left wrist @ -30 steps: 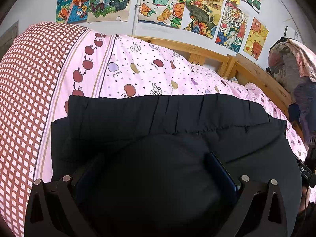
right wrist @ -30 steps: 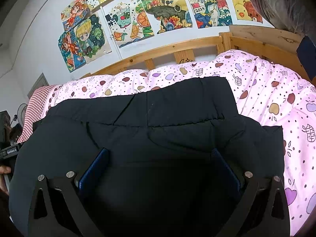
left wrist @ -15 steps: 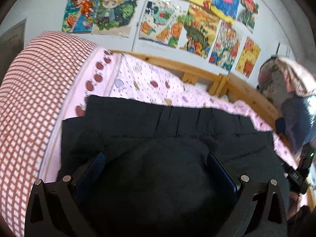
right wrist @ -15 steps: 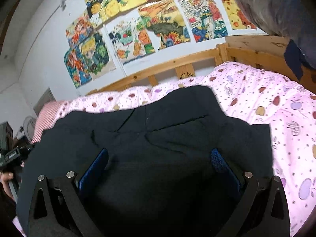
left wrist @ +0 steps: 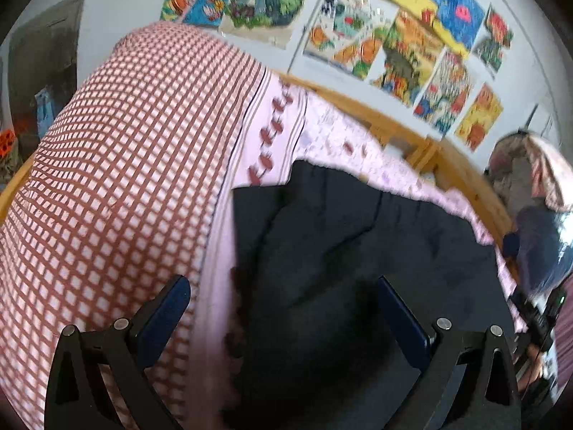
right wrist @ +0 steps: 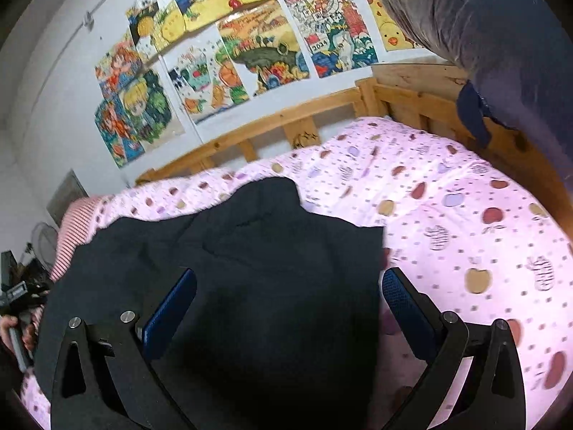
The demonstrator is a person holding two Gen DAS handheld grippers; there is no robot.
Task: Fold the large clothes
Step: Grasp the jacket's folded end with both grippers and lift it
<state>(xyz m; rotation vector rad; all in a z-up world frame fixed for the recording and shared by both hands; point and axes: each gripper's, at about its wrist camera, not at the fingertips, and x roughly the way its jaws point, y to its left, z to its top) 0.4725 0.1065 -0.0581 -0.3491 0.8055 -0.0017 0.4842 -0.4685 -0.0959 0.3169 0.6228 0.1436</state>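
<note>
A black garment (right wrist: 250, 268) lies crumpled on the bed's pink apple-print sheet (right wrist: 465, 236), toward the end where the sheet meets a red-and-white checked cover (left wrist: 118, 186). In the right wrist view its far edge comes near the wooden bed rail (right wrist: 272, 129) along the wall, and pink sheet lies bare between the garment and the bed's right-hand corner.

The left gripper (left wrist: 283, 308) hangs over the garment's left edge with its blue-padded fingers (left wrist: 401, 319) spread wide; one finger is over the checked cover, the other over black cloth, nothing pinched between them. The right gripper (right wrist: 288, 297) is likewise wide apart above the garment's right edge, one pad over dark cloth, the other over pink sheet, gripping nothing.

Colourful drawings (right wrist: 258, 53) are taped to the white wall above the rail; one carries the number "2024" (right wrist: 319, 46), the only writing that can be read. Grey clothes (right wrist: 483, 14) hang at the bed's right end. A hand (right wrist: 14, 329) holding a grip shows at the left edge of the right wrist view
</note>
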